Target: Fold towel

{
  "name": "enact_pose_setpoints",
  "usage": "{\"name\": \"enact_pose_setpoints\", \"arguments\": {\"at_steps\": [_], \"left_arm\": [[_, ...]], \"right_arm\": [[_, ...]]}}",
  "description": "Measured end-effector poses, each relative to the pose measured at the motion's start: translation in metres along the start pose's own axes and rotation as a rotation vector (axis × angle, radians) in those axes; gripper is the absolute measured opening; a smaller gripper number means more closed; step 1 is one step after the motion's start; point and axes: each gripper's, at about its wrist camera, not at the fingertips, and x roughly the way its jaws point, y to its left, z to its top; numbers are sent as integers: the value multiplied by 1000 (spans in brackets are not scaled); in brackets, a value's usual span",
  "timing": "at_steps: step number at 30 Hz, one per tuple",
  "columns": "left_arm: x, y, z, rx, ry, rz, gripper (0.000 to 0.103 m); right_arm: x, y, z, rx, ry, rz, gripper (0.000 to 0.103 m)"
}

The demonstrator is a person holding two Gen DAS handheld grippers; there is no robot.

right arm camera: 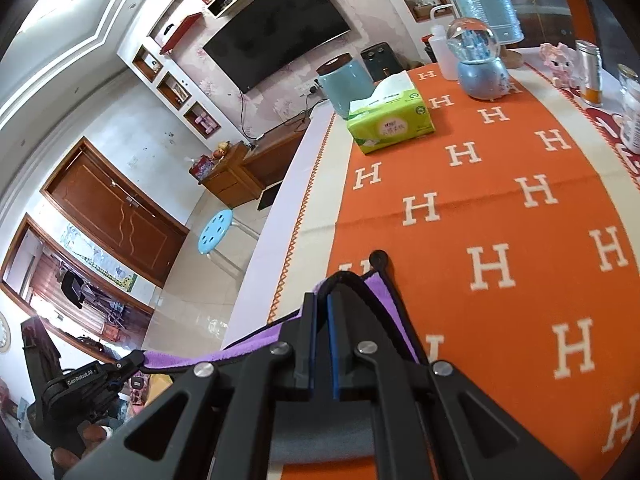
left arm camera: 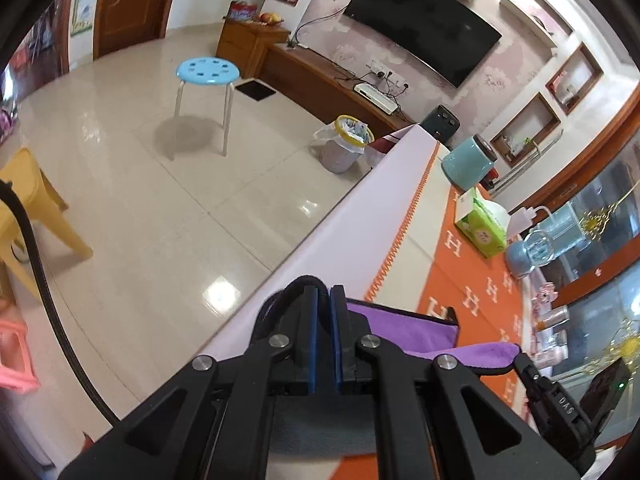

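- My left gripper (left arm camera: 324,300) pinches one black-trimmed corner of the purple towel (left arm camera: 404,330); jaws nearly closed on it.
- My right gripper (right arm camera: 321,306) pinches another corner likewise.
- The towel hangs stretched between them, lifted over the table's (right arm camera: 500,208) near edge.
- I judge the fold barely begun: no fold shows yet, and laying down is still ahead.

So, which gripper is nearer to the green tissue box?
Right, probably. The right gripper holds the purple towel over the orange cloth, facing the tissue box. The left gripper holds it at the table edge.
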Motion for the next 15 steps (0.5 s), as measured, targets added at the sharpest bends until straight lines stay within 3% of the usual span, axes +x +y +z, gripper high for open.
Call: {"name": "enact_pose_setpoints", "arguments": {"at_steps": [5,10,15], "left_arm": [[22,4,-1,0,16,3,6],[34,16,-2,-45,39,32,20],[31,22,-3,-55,36,61,24]], "right_arm": [[19,-5,-2,-26,3,-19,8],[30,-11,-3,-16,19,-37,8],[30,-13,-1,-9,19,-32,10]]}}
